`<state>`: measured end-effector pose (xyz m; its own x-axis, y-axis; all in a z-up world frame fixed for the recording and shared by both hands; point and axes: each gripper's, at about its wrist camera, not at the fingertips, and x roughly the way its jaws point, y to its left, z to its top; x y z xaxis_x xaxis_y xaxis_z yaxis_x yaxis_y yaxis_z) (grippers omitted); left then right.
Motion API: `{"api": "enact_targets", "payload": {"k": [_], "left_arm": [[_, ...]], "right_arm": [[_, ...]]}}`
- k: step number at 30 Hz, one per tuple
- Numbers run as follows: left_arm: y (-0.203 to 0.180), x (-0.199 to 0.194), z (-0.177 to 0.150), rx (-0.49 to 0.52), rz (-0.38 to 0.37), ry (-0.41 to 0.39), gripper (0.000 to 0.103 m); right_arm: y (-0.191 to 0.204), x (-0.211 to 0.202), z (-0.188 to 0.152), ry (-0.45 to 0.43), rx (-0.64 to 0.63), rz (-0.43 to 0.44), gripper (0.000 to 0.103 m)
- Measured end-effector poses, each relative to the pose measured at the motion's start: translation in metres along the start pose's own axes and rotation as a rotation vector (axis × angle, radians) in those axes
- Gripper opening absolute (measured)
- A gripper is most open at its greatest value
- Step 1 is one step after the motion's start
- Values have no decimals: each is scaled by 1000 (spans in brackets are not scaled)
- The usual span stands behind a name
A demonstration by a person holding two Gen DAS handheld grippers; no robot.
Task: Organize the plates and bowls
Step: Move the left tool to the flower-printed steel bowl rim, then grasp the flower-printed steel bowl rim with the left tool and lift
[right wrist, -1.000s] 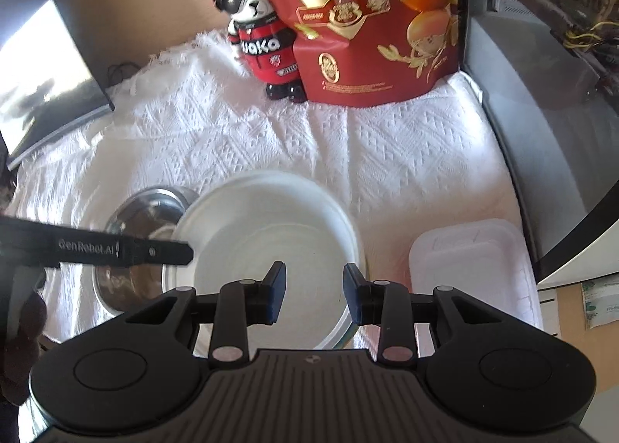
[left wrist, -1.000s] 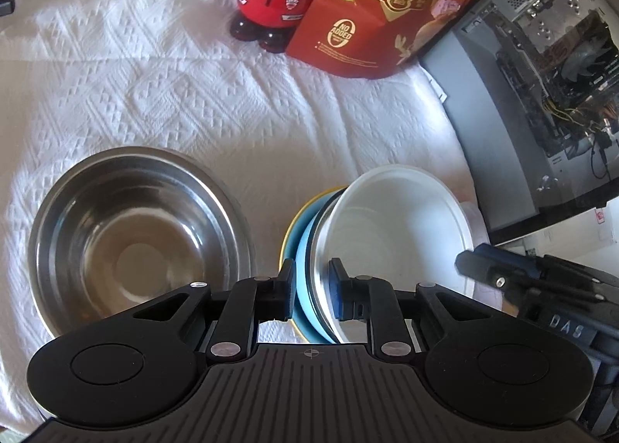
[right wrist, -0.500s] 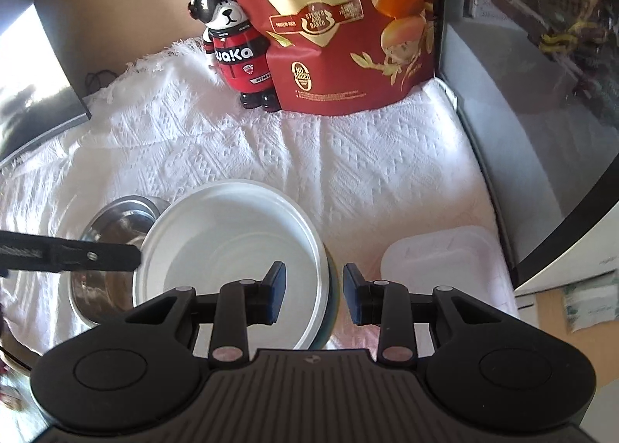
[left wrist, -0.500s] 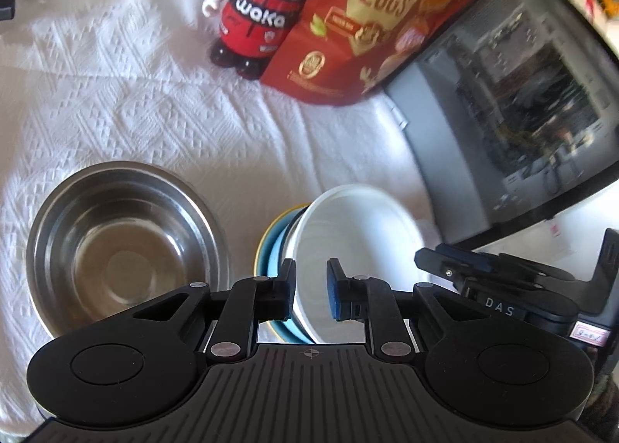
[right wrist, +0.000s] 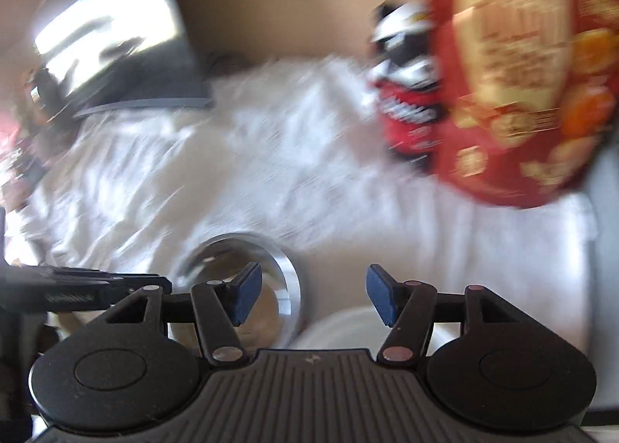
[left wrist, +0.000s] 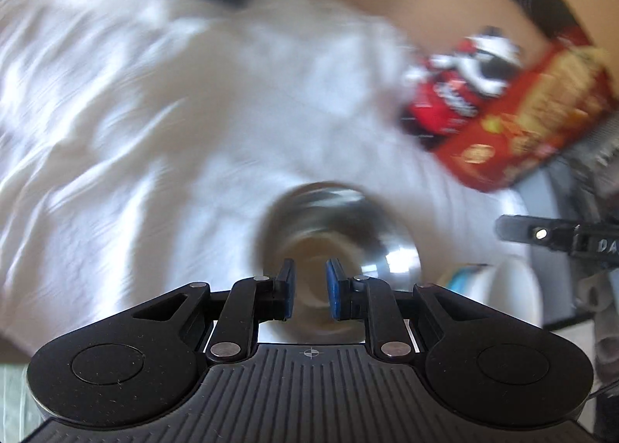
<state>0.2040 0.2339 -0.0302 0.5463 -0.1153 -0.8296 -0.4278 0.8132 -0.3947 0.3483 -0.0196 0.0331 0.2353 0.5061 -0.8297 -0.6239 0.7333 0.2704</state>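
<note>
Both grippers hold nothing, left gripper (left wrist: pixel 309 284) narrow, right gripper (right wrist: pixel 313 298) opening wide; a blurred approach could knock the steel bowl (left wrist: pixel 336 234).

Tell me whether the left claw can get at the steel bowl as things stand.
Probably yes. The left claw points down at the steel bowl, nothing between its pads. The bowl sits alone on the white cloth, and the right claw, jaws opening and empty, stays off to its side.

It looked like a home desk: a white woven cloth (right wrist: pixel 271 172) lay ahead of the gripper, a snack bag (right wrist: pixel 522 94) and bear figurine (right wrist: pixel 406 94) beyond, perhaps a monitor (right wrist: pixel 116 36) far left.
</note>
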Motion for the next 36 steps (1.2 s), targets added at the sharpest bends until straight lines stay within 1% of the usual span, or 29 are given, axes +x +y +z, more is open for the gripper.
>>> {"api": "enact_targets", "payload": {"k": [1,4,9,12,15,17,20,25,26,28,29,31,33,36], "left_arm": [[11,2,-2,-31,11,9,19],[36,8,-9,-107,26,28,19],[56,12,-13,-198,-2,28,19],[62,12,-14,-203,8,21,19],[64,16,-15,-209,-36,25,19],[65,23,-14,-224,-64,42,19],[65,33,-12,-230,-59,58,19],[62,40,-4,-234,-110,57,19],[59,42,-3,-225,-108,58,19],[54,48,-1,-194,-68,69,19],[51,51,0,-171,-41,72,24],[46,57,0,-130,-8,76,30],[47,64,0,-118,-3,89,30],[52,79,-1,-133,-23,125,31]], "right_arm": [[6,12,7,34,-19,11,61],[25,46,20,120,-86,0,60],[48,92,29,245,-148,-15,59],[49,112,33,300,-164,-26,59],[48,121,34,326,-182,-49,59],[45,128,34,349,-180,-53,59],[39,141,33,397,-157,-49,59],[29,155,32,427,-137,-85,59],[27,157,31,436,-129,-88,59],[22,161,31,452,-117,-93,59],[21,164,30,463,-115,-97,59],[19,170,28,489,-111,-101,59],[19,178,25,518,-112,-101,57],[21,189,19,555,-124,-110,55]]}}
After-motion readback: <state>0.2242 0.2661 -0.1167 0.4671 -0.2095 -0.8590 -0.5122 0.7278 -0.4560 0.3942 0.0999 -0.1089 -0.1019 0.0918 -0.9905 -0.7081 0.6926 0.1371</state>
